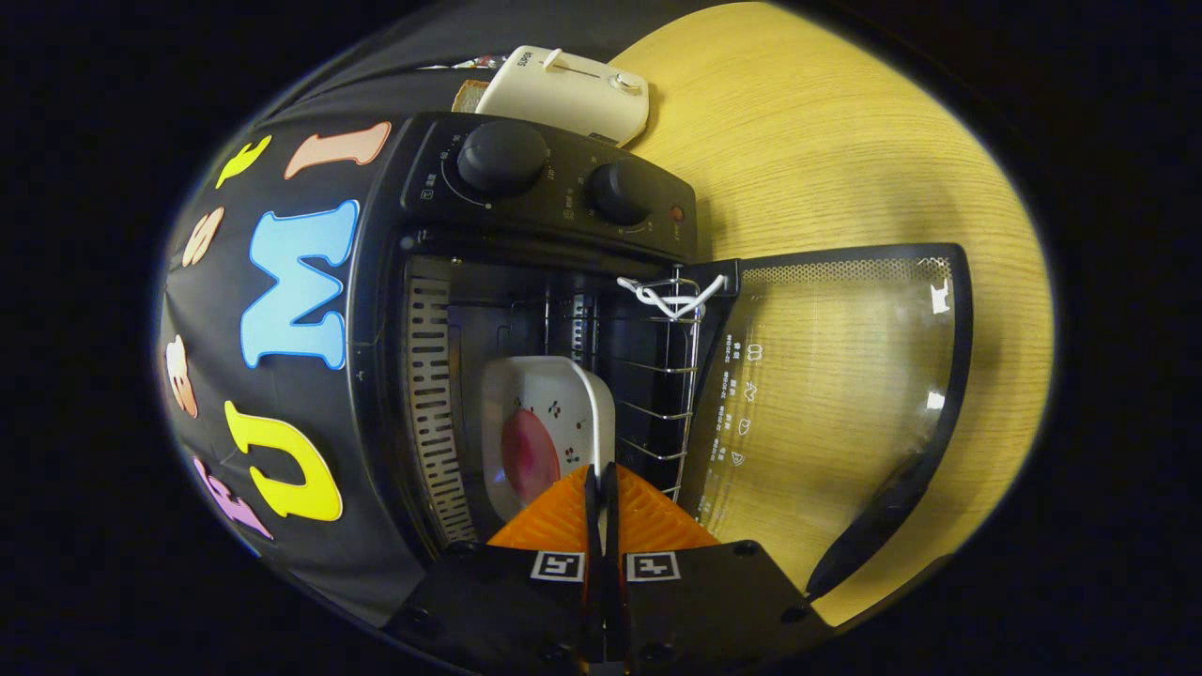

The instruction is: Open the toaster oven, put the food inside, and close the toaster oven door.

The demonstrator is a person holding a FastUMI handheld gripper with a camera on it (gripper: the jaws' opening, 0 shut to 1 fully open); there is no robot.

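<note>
Both jaws pinch the dish (540,413) rim inside the open toaster oven (526,310).

The claw (601,483) points forward with its two fingers pressed close together, almost no gap between them.

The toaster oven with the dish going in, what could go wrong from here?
1. The fingers pinch only the rim of the white dish, so it may tip or slip before settling on the wire rack.
2. The dish sits near the oven mouth; if left there, the open glass door might hit it when closed.
3. Pulling back carelessly could drag the dish out.
</note>
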